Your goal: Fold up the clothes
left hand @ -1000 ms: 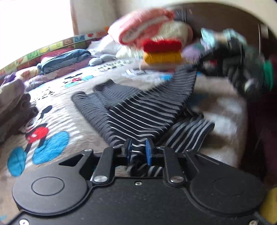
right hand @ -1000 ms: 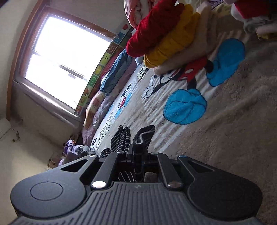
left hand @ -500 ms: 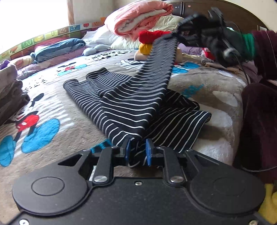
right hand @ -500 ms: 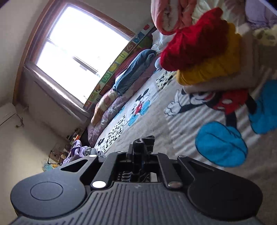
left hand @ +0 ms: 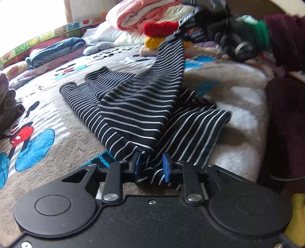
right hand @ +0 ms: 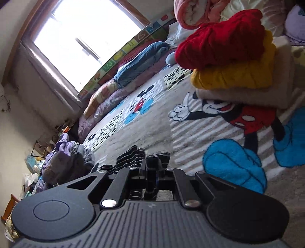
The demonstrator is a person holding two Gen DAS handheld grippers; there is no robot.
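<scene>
**Striped top stretched between both grippers over the bed**

Much of your right gripper was blurred in the left wrist view, and your sleeve behind it ran off the frame's edge. In the right wrist view its own body hid most of what it held; only a dark wad of cloth showed between the jaws, which were pressed nearly together on it. The stripes there were hard to make out.

Your left gripper had its blue pads partly apart, with a bunched corner of the top clamped between them. From there the top rose in a taut band to the right gripper, lifted above the bed, while the rest lay spread on the blanket, one flap lying loose toward the bed's right edge.

The blanket was fleecy grey with cartoon mouse prints in red and blue. A stack of folded red, yellow and cream knits sat near the head of the bed, with a pink quilt rolled behind it. A blue garment lay along the far side under a bright window. Cluttered things on the floor beyond were too small to identify.
</scene>
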